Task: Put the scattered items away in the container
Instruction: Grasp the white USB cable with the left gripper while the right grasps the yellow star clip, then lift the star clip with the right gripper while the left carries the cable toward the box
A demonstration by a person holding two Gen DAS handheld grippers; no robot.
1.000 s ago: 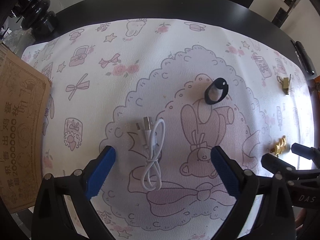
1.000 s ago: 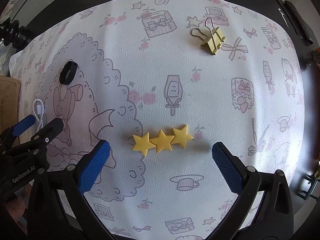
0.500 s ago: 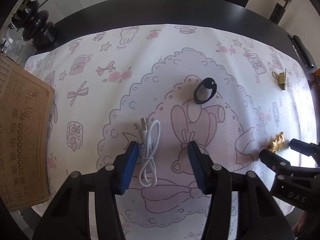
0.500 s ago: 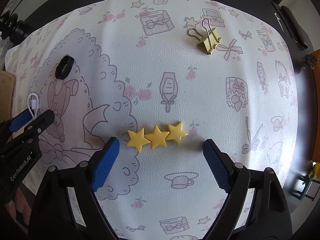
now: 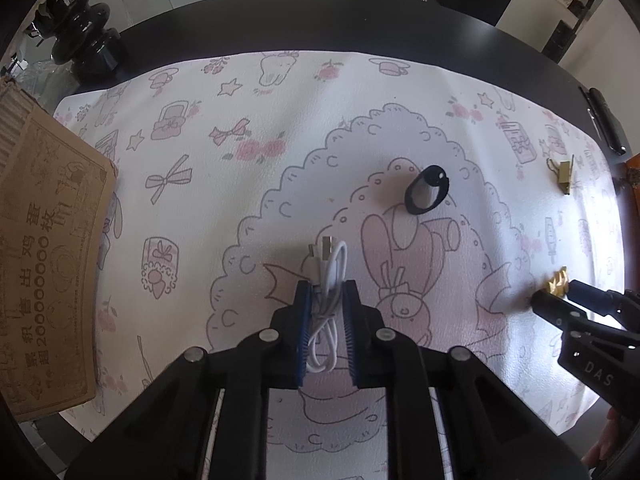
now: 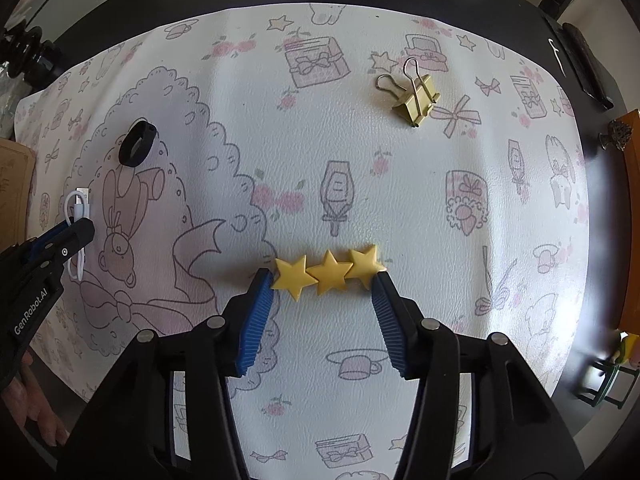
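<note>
— What has my left gripper [image 5: 326,312] got?
— It's clamped on the white cable [image 5: 328,276] (6 o'clock on the mat [image 5: 280,120]).
— My right gripper [image 6: 324,292]?
— Pads pinch the star clip [image 6: 328,270]; cardboard box [image 5: 44,260] at 9 o'clock.

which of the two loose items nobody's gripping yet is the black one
The black ring, lying near the white cable; the other loose item is a gold binder clip.
</note>
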